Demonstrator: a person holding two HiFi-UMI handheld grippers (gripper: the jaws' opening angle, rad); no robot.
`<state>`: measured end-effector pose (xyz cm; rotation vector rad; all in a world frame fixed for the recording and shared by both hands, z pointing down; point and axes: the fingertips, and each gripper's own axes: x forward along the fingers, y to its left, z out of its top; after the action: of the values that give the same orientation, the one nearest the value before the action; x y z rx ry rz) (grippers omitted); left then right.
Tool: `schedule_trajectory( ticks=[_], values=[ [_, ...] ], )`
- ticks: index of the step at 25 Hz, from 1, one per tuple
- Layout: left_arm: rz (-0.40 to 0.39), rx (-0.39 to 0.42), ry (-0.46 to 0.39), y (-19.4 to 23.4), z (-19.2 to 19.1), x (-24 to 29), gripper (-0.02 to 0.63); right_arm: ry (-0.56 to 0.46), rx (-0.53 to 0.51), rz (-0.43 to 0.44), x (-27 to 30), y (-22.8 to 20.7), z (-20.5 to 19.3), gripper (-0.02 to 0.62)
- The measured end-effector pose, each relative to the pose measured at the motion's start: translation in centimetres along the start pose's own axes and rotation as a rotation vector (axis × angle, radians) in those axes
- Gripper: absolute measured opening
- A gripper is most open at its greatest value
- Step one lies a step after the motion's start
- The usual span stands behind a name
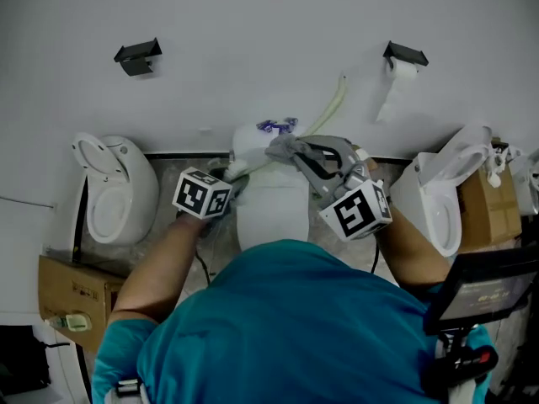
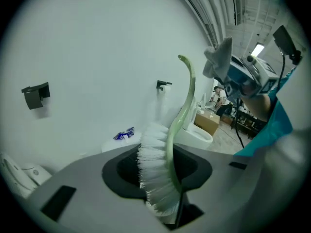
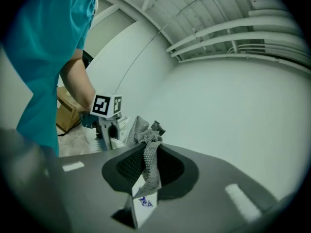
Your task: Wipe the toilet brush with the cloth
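My left gripper (image 2: pixel 163 181) is shut on the toilet brush (image 2: pixel 154 171), pinching its white bristle head. The brush's pale green handle (image 2: pixel 187 93) curves up and away from the jaws. In the head view the left gripper (image 1: pixel 233 180) sits left of the middle toilet (image 1: pixel 269 213), and the handle (image 1: pixel 330 112) slants up to the right against the wall. The right gripper (image 3: pixel 145 174) is shut on a grey mesh cloth (image 3: pixel 147 152) with a white label. In the head view the cloth (image 1: pixel 290 148) bunches at the right gripper (image 1: pixel 296 153), close beside the brush handle over the toilet tank.
More toilets stand at the left (image 1: pixel 114 192) and right (image 1: pixel 438 200). A blue and white wrapper (image 1: pixel 278 126) lies on the middle tank. A paper roll holder (image 1: pixel 404 55) and an empty bracket (image 1: pixel 137 55) hang on the wall. Cardboard boxes (image 1: pixel 72 293) stand on the floor.
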<state>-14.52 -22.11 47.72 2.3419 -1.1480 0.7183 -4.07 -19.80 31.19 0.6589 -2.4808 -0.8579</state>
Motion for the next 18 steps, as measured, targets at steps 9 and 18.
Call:
schedule_trajectory(
  ticks=[9,18],
  values=[
    [0.009,0.066,0.022,-2.6,2.8,2.4,0.152,0.171,-0.157,0.042,5.4,6.2,-4.1,0.057],
    [0.022,0.138,-0.011,-3.2,4.0,2.5,0.152,0.236,-0.256,-0.003,5.8,6.0,-5.6,0.057]
  ],
)
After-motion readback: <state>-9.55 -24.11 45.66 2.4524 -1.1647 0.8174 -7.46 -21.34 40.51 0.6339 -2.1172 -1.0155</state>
